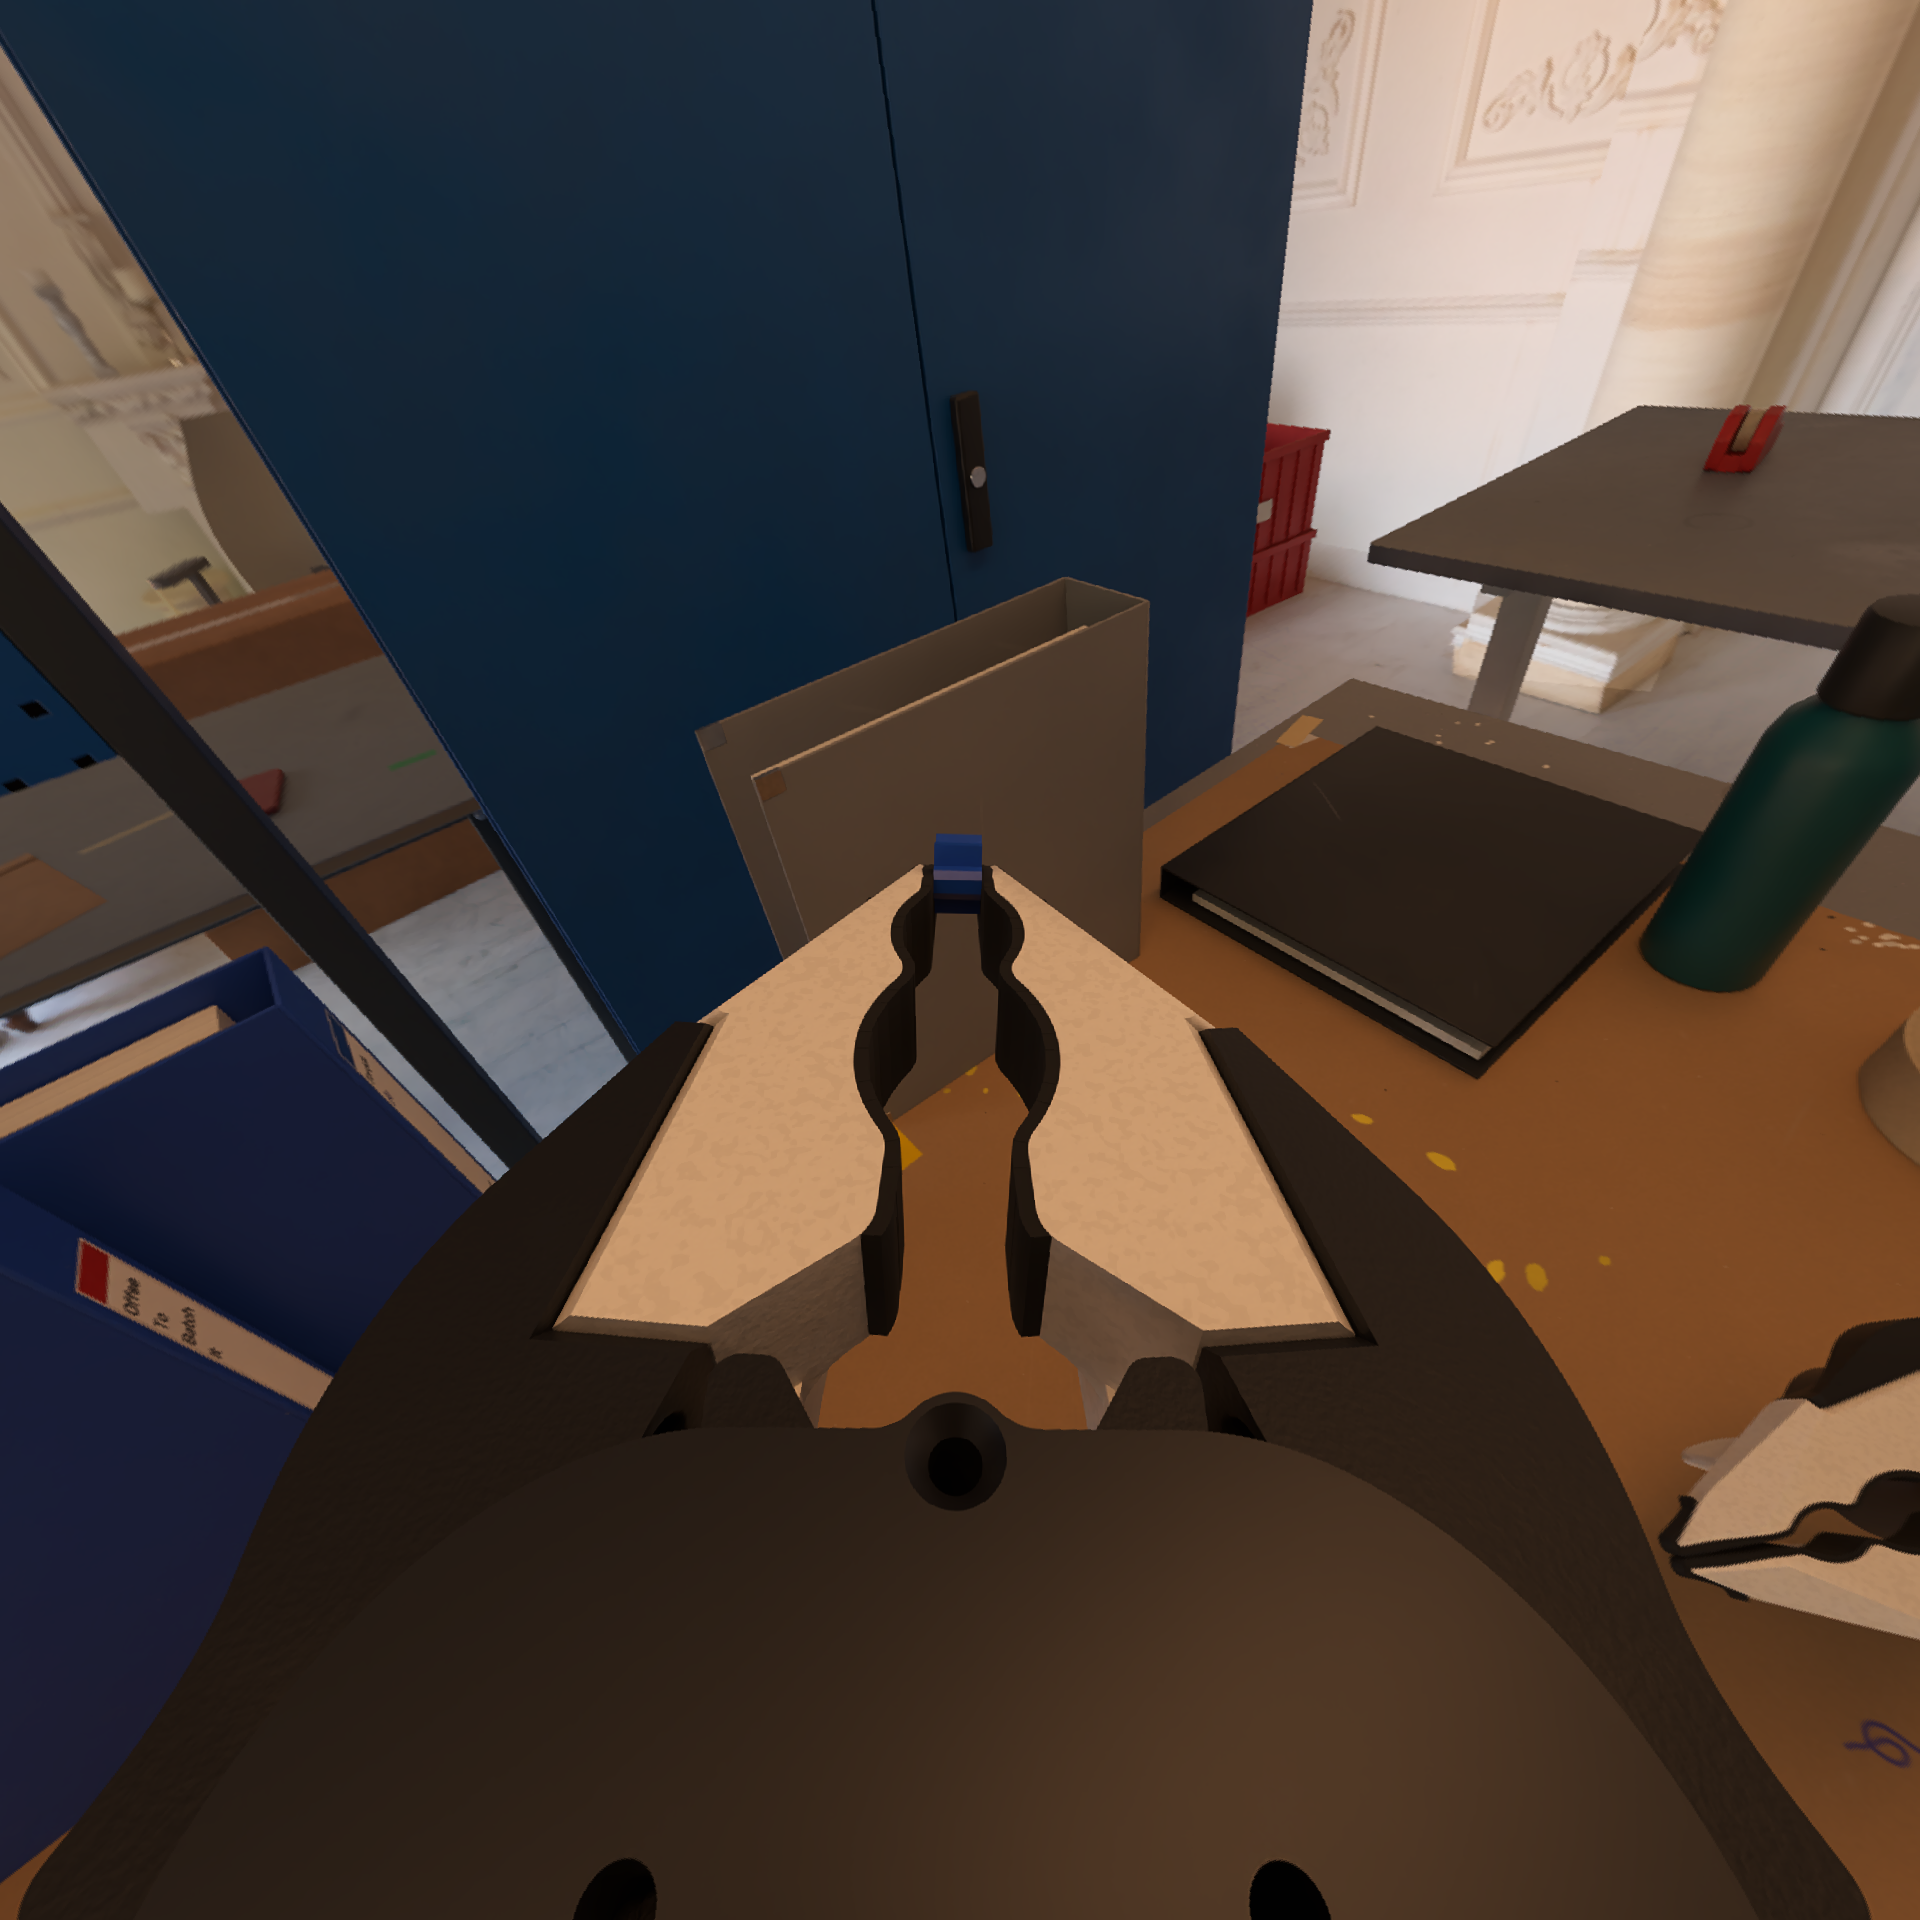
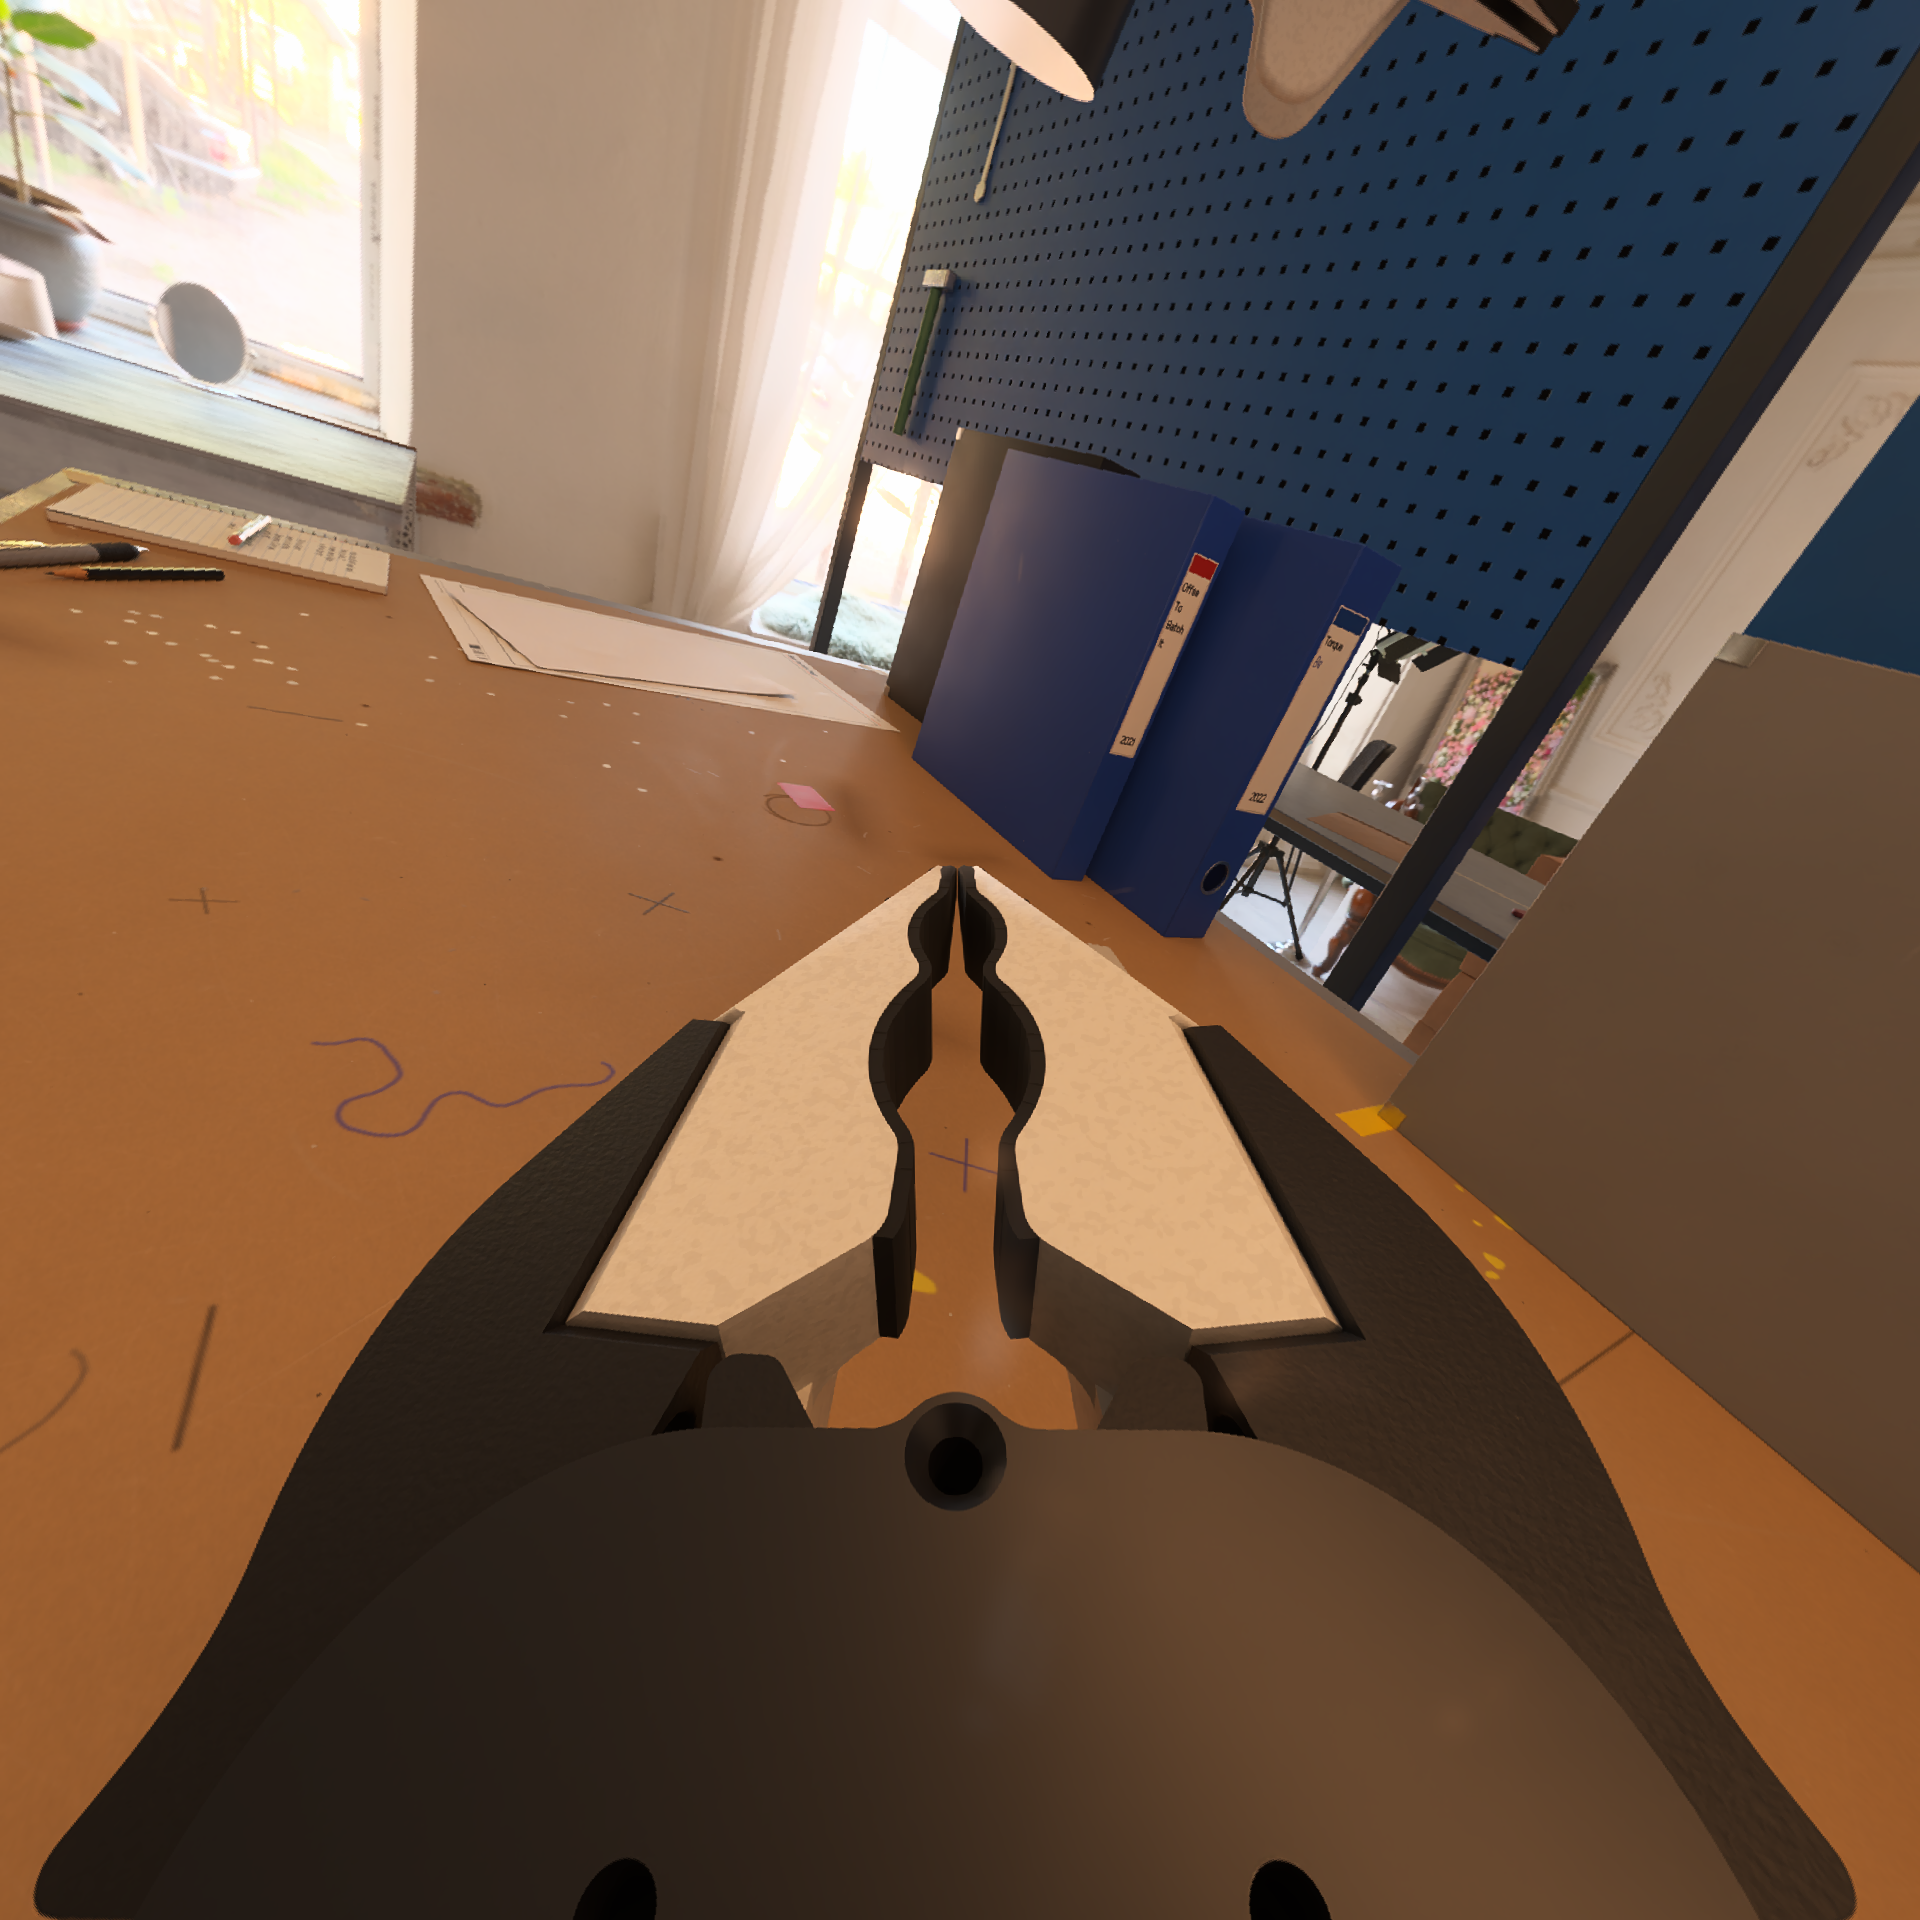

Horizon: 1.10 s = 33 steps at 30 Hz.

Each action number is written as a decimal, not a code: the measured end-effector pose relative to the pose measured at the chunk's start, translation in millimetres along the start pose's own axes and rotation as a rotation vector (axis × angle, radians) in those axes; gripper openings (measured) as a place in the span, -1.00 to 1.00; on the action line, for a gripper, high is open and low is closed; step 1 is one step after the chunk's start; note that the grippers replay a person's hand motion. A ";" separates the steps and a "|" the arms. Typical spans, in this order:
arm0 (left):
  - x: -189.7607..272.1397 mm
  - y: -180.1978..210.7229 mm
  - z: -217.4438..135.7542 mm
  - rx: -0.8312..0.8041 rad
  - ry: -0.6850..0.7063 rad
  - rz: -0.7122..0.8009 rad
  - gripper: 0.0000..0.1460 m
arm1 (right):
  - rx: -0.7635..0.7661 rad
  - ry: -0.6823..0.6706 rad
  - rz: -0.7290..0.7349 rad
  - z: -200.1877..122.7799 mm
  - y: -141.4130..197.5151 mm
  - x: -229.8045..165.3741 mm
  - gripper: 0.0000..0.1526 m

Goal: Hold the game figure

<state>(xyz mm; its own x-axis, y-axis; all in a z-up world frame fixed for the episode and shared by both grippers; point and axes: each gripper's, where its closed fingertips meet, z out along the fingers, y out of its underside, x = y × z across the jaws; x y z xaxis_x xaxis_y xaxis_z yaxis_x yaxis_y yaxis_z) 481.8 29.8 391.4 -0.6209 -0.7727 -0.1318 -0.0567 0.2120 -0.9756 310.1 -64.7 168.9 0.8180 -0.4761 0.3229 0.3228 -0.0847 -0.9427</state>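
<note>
In the left wrist view my left gripper [image 1: 957,883] is shut on a small blue game figure [image 1: 957,871], pinched at the fingertips and held above the brown table [image 1: 1351,1299], in front of an upright grey binder [image 1: 977,769]. The figure's top sticks out past the tips. In the right wrist view my right gripper [image 2: 956,878] is shut and empty, low over the table [image 2: 416,935]. The right gripper also shows at the right edge of the left wrist view [image 1: 1808,1507]. Part of the left gripper shows at the top of the right wrist view [image 2: 1309,62].
A black notebook [image 1: 1423,883] lies flat and a green bottle [image 1: 1787,821] stands to its right. Blue binders [image 2: 1122,675] stand against a blue pegboard [image 2: 1455,312]. A blue cabinet [image 1: 727,416] is behind the grey binder. Papers [image 2: 623,655] and pens [image 2: 104,561] lie far left.
</note>
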 end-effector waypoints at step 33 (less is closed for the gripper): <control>59.1 -18.4 -25.6 0.123 -0.159 0.393 -0.90 | -0.041 0.009 -0.031 -0.6 9.7 -0.1 -1.00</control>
<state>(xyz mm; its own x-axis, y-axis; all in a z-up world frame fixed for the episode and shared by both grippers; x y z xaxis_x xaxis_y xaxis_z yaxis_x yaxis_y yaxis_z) 426.1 -4.5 406.1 -0.4481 -0.7322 -0.5129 0.2593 0.4426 -0.8584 312.9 -65.9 159.6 0.8035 -0.4803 0.3518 0.3283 -0.1355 -0.9348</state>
